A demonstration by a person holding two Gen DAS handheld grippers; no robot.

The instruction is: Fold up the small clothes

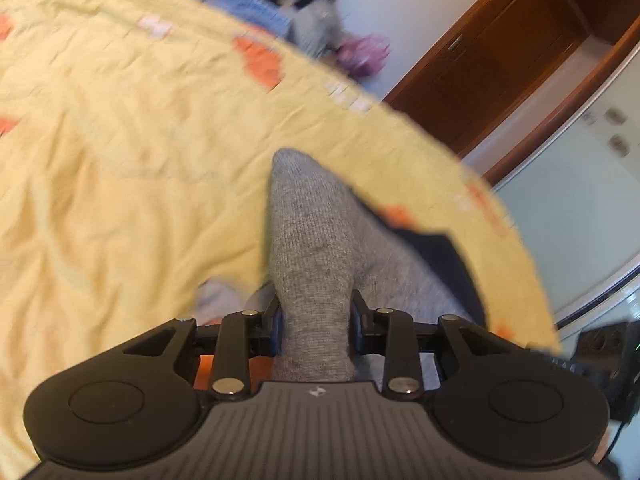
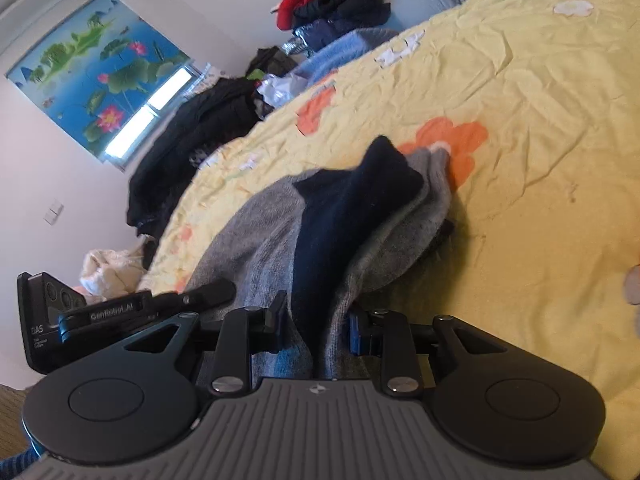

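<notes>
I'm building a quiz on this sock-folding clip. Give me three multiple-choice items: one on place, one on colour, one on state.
1. Where do the socks lie?
A. On a yellow flowered bedspread
B. In a drawer
C. On a wooden floor

2. What colour is the sock in the left gripper?
A. Red
B. Grey
C. White

3. How is the right gripper?
A. Wide open, empty
B. Out of sight
C. Shut on fabric

Key: 1 A, the bedspread lies under the socks. 2 B, the left gripper clamps a grey sock. 3 C, the right gripper pinches the navy and grey socks.
</notes>
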